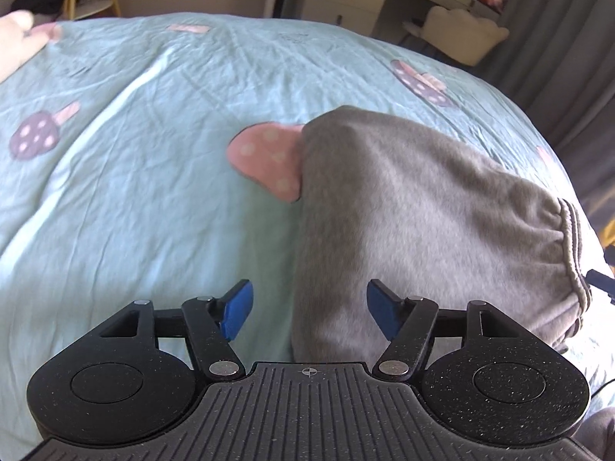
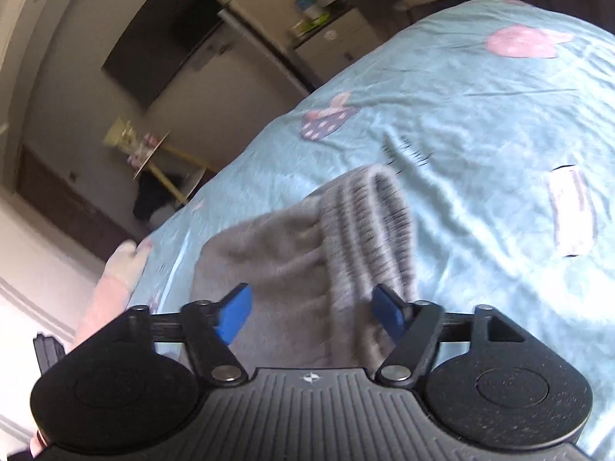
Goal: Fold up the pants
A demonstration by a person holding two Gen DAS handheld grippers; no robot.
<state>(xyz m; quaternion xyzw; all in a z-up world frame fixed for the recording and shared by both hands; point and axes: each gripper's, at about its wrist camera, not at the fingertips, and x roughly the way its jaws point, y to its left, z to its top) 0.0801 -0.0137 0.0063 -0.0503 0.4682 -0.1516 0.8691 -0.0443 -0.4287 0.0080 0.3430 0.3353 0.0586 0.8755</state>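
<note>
Grey fleece pants [image 1: 415,223] lie folded on a light blue bed cover [image 1: 134,192], their gathered waistband [image 1: 572,253] at the right. My left gripper [image 1: 309,313] is open, its blue pads apart just above the near left edge of the pants. In the right wrist view the pants [image 2: 292,261] show a ribbed cuff [image 2: 376,223] lying on top. My right gripper [image 2: 311,315] is open over the near part of the pants and holds nothing.
The bed cover [image 2: 480,134] has pink and purple mushroom prints [image 1: 269,157]. A pink pillow [image 1: 15,42] lies at the far left. A white drawer cabinet [image 1: 342,4], a desk and a cream chair [image 1: 465,34] stand beyond the bed. A yellow-legged stand [image 2: 153,153] is by the wall.
</note>
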